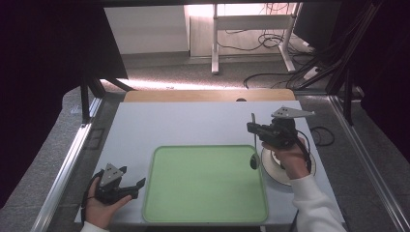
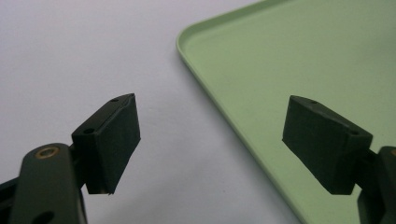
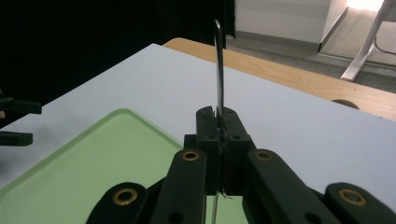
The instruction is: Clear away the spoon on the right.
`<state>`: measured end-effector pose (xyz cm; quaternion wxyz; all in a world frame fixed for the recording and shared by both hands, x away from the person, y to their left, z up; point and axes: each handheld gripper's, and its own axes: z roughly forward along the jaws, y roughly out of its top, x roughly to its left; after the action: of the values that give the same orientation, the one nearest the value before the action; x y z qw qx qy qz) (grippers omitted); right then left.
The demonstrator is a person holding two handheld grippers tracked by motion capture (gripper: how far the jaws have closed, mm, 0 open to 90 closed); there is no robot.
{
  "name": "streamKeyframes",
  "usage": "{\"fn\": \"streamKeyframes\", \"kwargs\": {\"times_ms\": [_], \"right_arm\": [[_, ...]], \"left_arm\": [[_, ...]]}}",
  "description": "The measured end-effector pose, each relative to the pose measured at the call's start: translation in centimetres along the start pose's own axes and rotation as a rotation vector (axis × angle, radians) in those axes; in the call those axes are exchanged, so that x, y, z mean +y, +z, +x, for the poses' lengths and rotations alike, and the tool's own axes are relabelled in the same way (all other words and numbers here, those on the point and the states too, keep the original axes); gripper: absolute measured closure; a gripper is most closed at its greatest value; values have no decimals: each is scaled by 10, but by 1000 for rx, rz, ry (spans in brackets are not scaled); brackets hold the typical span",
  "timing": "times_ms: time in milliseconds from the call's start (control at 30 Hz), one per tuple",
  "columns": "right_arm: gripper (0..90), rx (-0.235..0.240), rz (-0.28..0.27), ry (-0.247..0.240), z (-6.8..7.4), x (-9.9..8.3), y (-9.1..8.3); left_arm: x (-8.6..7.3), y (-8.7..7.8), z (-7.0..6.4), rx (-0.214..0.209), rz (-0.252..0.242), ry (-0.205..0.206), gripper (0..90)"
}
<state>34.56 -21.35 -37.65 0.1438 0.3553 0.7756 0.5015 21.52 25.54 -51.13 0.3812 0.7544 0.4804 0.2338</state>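
**Spoon lifted at the tray's right edge, ready to be set down**

A spoon is held by the right gripper, its fingers pressed together on the thin metal handle, as is seen in the right gripper view, where the handle rises straight up from between the closed fingers. In the high view the spoon hangs with its dark bowl low, at the right rim of the green tray, and its handle end pointing away across the desk. Whether the bowl touches the tray cannot be told.

Just to the right of the tray a white plate is seen under the right hand; what lies on it is hidden by the hand. The tray itself is seen to hold nothing.

The left gripper is rested on the desk beside the tray's near left corner, its fingers spread wide with nothing between them.

The step in hand is judged to be the carrying of the spoon from the plate's side toward the tray. For the next move, the spoon would have to be brought over the tray, lowered until it lies flat, and only then released.
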Motion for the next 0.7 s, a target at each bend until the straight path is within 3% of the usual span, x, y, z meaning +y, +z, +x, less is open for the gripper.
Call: {"fn": "streamKeyframes", "kwargs": {"times_ms": [400, 700], "right_arm": [[893, 45, 15, 37, 26, -12, -3], [893, 43, 92, 80, 33, -35, 11]], "left_arm": [[0, -1, 1, 4, -6, -9, 186], [0, -1, 1, 3, -5, -11, 186]]}}
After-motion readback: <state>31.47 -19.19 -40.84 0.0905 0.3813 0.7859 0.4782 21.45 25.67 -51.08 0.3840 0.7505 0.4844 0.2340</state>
